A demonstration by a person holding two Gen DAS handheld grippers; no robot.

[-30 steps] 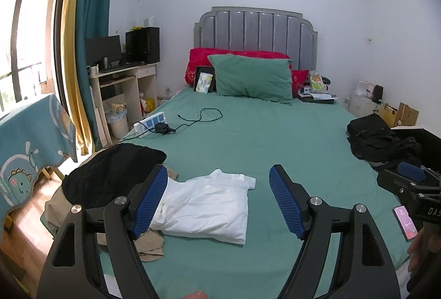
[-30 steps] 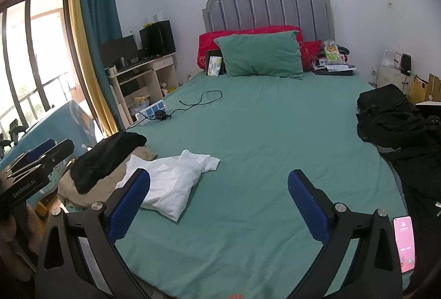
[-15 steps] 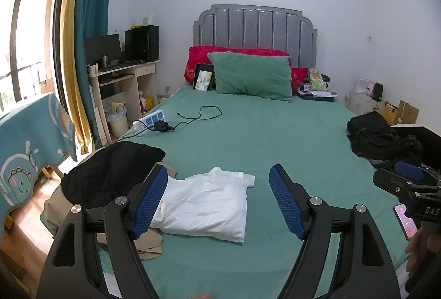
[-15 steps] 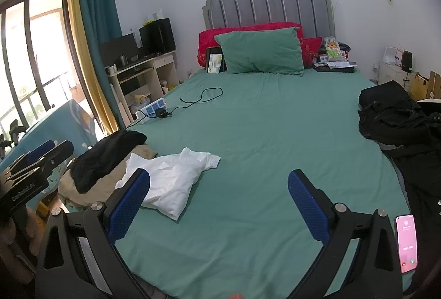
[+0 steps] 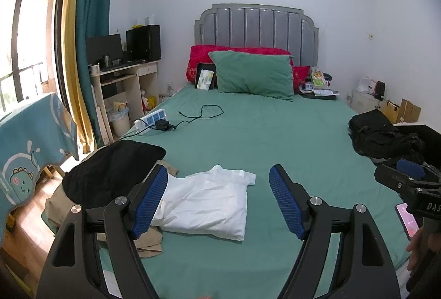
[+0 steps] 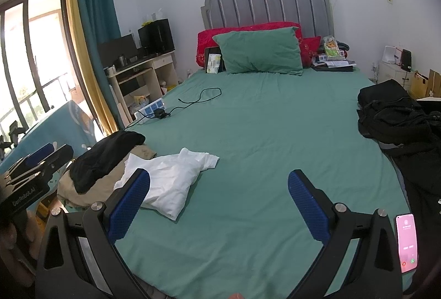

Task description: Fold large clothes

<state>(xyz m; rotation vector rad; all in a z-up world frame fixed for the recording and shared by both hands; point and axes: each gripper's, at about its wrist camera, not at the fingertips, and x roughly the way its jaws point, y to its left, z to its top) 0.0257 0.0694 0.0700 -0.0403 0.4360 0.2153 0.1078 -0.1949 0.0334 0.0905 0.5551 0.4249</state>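
Observation:
A crumpled white shirt (image 5: pixel 209 202) (image 6: pixel 171 180) lies on the green bed sheet (image 5: pixel 261 139) near the bed's front left. Left of it a black garment (image 5: pixel 110 169) (image 6: pixel 102 158) rests on a tan one (image 5: pixel 148 244) (image 6: pixel 82 191). My left gripper (image 5: pixel 217 200) hangs open above the foot of the bed, with the white shirt seen between its blue pads. My right gripper (image 6: pixel 219 202) is open too, held over bare sheet to the right of the shirt. Both hold nothing. Each gripper shows at the other view's edge.
A black bag and dark clothes (image 6: pixel 397 120) pile at the bed's right edge. A power strip with a black cable (image 5: pixel 171 124) lies at the left. Pillows (image 5: pixel 253 76) lean on the headboard. A lit phone (image 6: pixel 406 242) sits at the front right. A desk (image 5: pixel 124 78) stands left.
Both views have shifted only slightly, dipping a little toward the bed. The clothes have not moved and both grippers stay open.

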